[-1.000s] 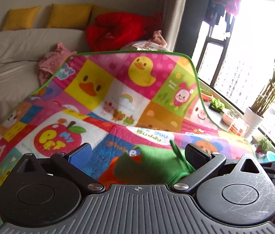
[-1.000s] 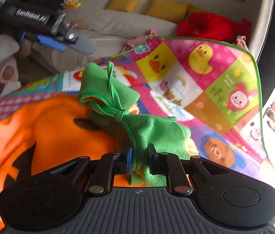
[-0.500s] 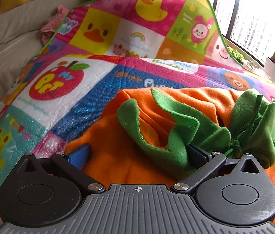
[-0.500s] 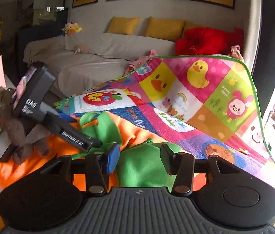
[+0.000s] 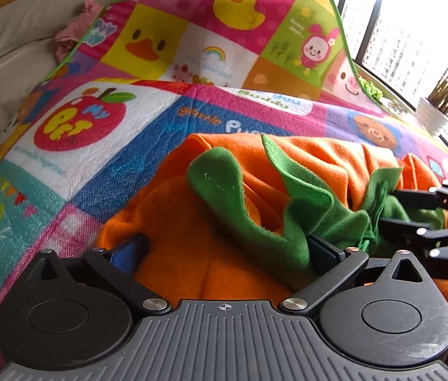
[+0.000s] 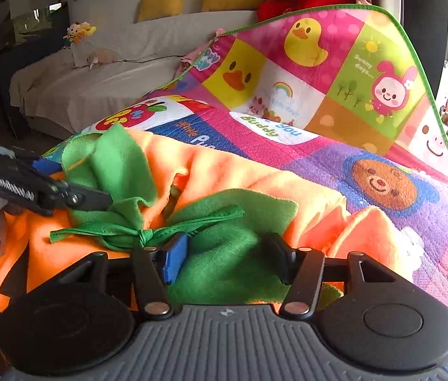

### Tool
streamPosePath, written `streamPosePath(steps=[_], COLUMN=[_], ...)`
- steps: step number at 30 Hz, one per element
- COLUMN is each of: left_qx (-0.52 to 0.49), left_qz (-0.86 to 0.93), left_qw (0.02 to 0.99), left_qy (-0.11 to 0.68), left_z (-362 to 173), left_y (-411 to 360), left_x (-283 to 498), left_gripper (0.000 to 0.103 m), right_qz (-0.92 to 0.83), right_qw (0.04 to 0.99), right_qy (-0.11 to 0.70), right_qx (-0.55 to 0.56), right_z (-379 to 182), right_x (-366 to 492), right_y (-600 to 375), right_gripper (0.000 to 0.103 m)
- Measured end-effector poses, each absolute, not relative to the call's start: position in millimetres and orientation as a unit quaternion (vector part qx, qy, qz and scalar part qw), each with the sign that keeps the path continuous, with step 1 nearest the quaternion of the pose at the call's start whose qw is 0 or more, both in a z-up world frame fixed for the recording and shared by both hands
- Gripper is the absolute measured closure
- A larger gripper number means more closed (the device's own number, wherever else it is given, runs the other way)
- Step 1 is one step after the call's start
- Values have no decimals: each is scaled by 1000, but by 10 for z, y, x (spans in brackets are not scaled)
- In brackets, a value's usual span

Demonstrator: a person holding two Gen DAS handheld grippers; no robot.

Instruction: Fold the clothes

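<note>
orange garment (image 5: 211,263) w/ green collar (image 6: 233,254), crumpled on play mat (image 5: 103,165) | L gripper (image 5: 224,250) fingers open | R gripper (image 6: 228,260) fingers open

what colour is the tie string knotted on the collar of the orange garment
Green, the collar's colour; the tie string shows best in the right wrist view.

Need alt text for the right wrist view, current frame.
The open right gripper straddles the green collar of an orange garment lying rumpled on a cartoon play mat. The left gripper reaches in from the left edge.
</note>
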State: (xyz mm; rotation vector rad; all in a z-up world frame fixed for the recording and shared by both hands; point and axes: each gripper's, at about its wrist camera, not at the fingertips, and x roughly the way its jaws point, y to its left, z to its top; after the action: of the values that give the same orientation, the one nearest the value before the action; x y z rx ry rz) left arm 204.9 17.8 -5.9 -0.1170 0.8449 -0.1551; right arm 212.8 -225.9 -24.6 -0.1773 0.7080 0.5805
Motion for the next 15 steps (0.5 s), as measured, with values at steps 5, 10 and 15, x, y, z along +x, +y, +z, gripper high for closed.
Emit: streamPosePath(steps=[5, 10, 15], left_qx=[-83, -115, -88], left_qz=[-107, -181, -144], left_qw=[936, 910, 898], left_qy=[324, 354, 406], left_z=[447, 357, -53], left_y=[180, -30, -85], left_x=[1838, 1881, 1978], left_gripper=[0, 0, 0], right_qz=[281, 282, 277], right_qw=[893, 892, 903], right_qy=[344, 346, 326], right_qx=[-75, -64, -51], right_z=[-204, -161, 100], right_x=[2120, 2112, 2088], right_y=[-2314, -2370, -2528], right_gripper=[47, 46, 46])
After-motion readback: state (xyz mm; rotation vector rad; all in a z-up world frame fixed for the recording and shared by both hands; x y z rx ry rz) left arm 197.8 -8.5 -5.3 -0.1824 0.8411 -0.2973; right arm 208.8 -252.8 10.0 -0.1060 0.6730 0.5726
